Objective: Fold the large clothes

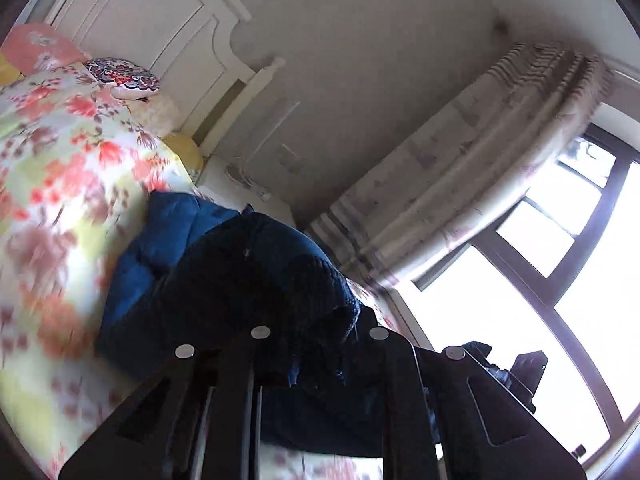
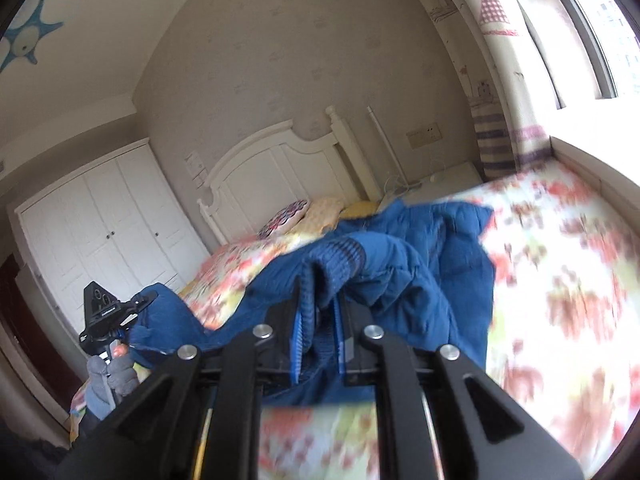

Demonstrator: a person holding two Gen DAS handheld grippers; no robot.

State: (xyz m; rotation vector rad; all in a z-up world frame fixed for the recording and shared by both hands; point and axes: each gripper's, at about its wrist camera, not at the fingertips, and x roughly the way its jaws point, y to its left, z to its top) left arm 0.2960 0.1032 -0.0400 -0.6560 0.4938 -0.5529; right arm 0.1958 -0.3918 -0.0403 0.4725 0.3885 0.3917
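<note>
A large blue padded jacket [image 2: 440,240] lies bunched on the flowered quilt [image 2: 560,260], its near part lifted off the bed. My right gripper [image 2: 320,316] is shut on the jacket's ribbed knit hem [image 2: 340,252], which stands up between the fingers. In the left wrist view the dark ribbed edge of the jacket [image 1: 256,280] drapes over my left gripper [image 1: 316,344] and hides its fingertips; it is shut on that cloth. The right wrist view shows the left gripper [image 2: 140,304] at the left, held by a gloved hand [image 2: 108,376], with blue cloth at its tip.
The bed has a white headboard [image 2: 272,160] and a patterned pillow [image 1: 124,74] at its far end. A white wardrobe [image 2: 100,216] stands to the left. A window [image 1: 560,240] with a striped curtain [image 1: 460,160] runs along the bed's other side, by a white nightstand [image 2: 452,176].
</note>
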